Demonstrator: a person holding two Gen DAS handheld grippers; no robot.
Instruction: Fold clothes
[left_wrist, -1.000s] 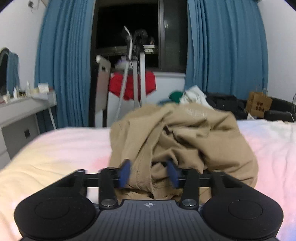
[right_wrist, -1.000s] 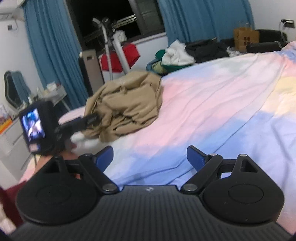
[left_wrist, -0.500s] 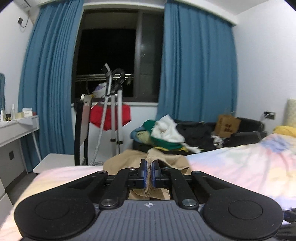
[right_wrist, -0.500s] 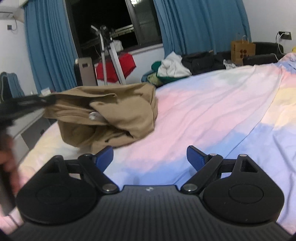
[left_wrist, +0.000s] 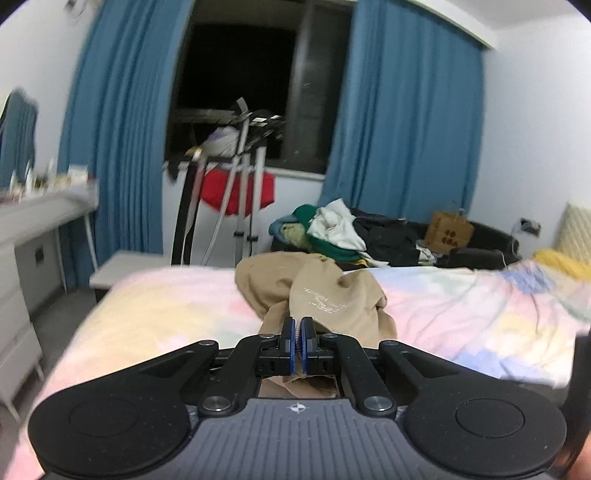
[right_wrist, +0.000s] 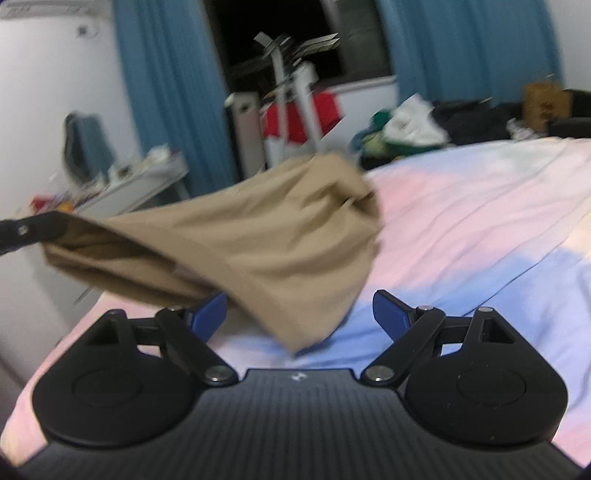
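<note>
A tan garment (left_wrist: 325, 295) hangs bunched and partly lifted above a bed (left_wrist: 159, 306) covered in a pastel sheet of pink, yellow and blue patches. In the left wrist view, one edge of the cloth is pinched between the blue pads of the left hand-held gripper (left_wrist: 296, 345), whose jaws are pressed together on the fabric; the rest of the garment trails away from the pads in a crumpled heap that touches the sheet farther off. Faint pale lettering shows on one fold.

In the right wrist view, the same tan garment (right_wrist: 258, 236) stretches sideways in the air, its far end held at the left edge of the picture, and its lower flap droops in front of the right hand-held gripper (right_wrist: 301, 314). That gripper's jaws stand wide apart with nothing between them; the cloth hangs close to its left blue pad (right_wrist: 208, 314), though the blur hides whether they touch.

Beyond the bed, blue curtains (left_wrist: 402, 140) frame a dark window (left_wrist: 236, 92). A metal drying rack (left_wrist: 243, 184) with something red on it stands under the window. A pile of mixed clothes (left_wrist: 332, 229) lies on a dark sofa (left_wrist: 480, 243), beside a brown paper bag (left_wrist: 448, 232). A white tabletop (left_wrist: 40, 214) with small items sits at the left wall.
</note>
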